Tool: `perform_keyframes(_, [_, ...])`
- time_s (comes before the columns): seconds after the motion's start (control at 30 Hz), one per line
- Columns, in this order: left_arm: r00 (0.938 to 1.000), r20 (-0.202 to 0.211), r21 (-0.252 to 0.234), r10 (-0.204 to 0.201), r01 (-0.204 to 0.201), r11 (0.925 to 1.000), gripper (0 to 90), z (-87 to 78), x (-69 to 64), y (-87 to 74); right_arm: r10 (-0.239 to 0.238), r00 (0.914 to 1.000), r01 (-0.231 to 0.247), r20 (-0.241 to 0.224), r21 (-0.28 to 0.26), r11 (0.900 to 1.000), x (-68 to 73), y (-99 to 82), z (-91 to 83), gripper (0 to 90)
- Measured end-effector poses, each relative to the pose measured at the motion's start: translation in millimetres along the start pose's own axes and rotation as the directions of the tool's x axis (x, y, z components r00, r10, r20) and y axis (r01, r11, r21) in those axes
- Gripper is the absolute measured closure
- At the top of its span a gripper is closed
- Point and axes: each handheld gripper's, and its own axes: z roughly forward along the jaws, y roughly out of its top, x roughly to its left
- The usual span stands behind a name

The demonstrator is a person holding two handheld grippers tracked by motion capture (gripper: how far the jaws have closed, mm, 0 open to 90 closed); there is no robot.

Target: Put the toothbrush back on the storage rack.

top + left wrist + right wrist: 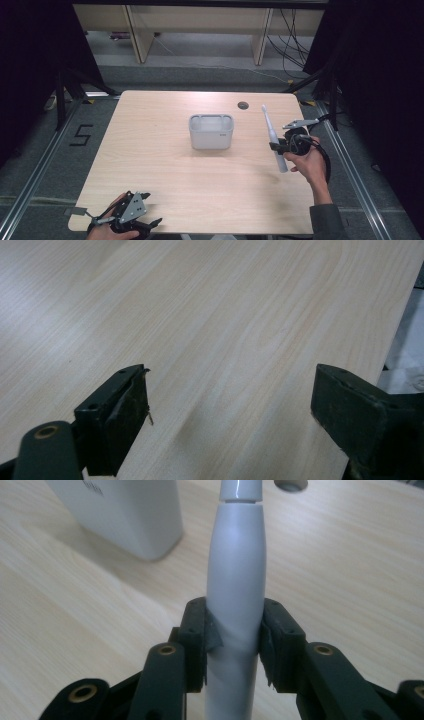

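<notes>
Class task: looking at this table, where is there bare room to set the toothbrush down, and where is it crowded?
Bare wood runs left of the holder to the table edge, and across the front between the left gripper and right gripper. The one tight spot is the gap between holder and toothbrush, near the grommet hole.

The tub [211, 131] stands mid-worktop [165, 170]. My right hand-held gripper [278, 146] is right of the tub, clamping the toothbrush [274, 140] above the worktop. My left hand-held gripper [150, 222] sits well nearer than the tub, at the worktop's near-left edge.
</notes>
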Motion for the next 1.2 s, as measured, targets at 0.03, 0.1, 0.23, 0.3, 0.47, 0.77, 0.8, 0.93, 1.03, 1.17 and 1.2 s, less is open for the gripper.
perform_keyframes(0.03, [1.0000,0.001,0.002,0.001,-0.001,1.0000,14.8,0.0,0.0,-0.1,0.003,0.9998,-0.003,-0.017,-0.036,0.9994,3.0,2.4,2.1,66.7])
perform_keyframes(0.1, [1.0000,-0.002,0.001,-0.002,0.002,1.0000,14.8,0.1,0.2,-0.1,0.029,0.9994,-0.030,-0.022,-0.069,0.9972,6.0,4.0,2.9,66.7])
perform_keyframes(0.23, [0.9999,0.004,0.007,-0.010,0.010,0.9999,14.8,0.2,-0.3,-0.4,-0.002,0.9999,0.000,-0.013,-0.170,0.9855,9.0,9.2,8.5,66.6])
perform_keyframes(0.3, [0.9999,-0.010,-0.001,0.001,-0.001,1.0000,14.8,0.0,0.0,0.0,0.021,0.9992,-0.027,-0.034,-0.196,0.9803,12.8,10.6,11.4,66.7])
perform_keyframes(0.47, [1.0000,0.005,0.000,-0.008,0.008,1.0000,14.8,0.0,0.1,0.1,0.018,0.9993,-0.026,-0.032,-0.263,0.9644,22.3,17.6,15.8,66.7])
perform_keyframes(0.77, [1.0000,0.008,-0.009,-0.001,0.002,1.0000,14.8,-0.4,-0.2,0.3,0.000,0.9998,-0.007,-0.020,-0.342,0.9398,27.3,28.5,16.0,66.6])
perform_keyframes(0.8, [1.0000,0.000,-0.004,-0.004,0.004,1.0000,14.8,-0.2,-0.2,0.4,0.012,0.9998,-0.016,-0.015,-0.369,0.9293,28.8,29.8,16.6,66.6])
perform_keyframes(0.93, [1.0000,0.000,-0.008,0.002,-0.002,1.0000,14.8,-1.5,-0.7,1.2,0.015,0.9989,-0.030,-0.044,-0.389,0.9207,30.3,35.8,17.1,66.6])
perform_keyframes(1.03, [1.0000,0.006,-0.012,-0.008,0.008,0.9999,14.8,-1.3,-1.4,1.9,0.016,0.9987,-0.034,-0.048,-0.408,0.9123,32.4,41.6,17.2,66.6])
perform_keyframes(1.17, [1.0000,0.004,-0.009,0.001,-0.001,1.0000,14.8,-1.7,-0.5,1.4,0.026,0.9982,-0.047,-0.054,-0.422,0.9056,37.1,51.2,17.2,66.6])
perform_keyframes(1.2, [1.0000,-0.001,-0.012,0.001,-0.001,0.9999,14.8,-1.7,-0.4,1.5,0.038,0.9980,-0.056,-0.051,-0.430,0.9011,38.6,53.5,17.0,66.7])
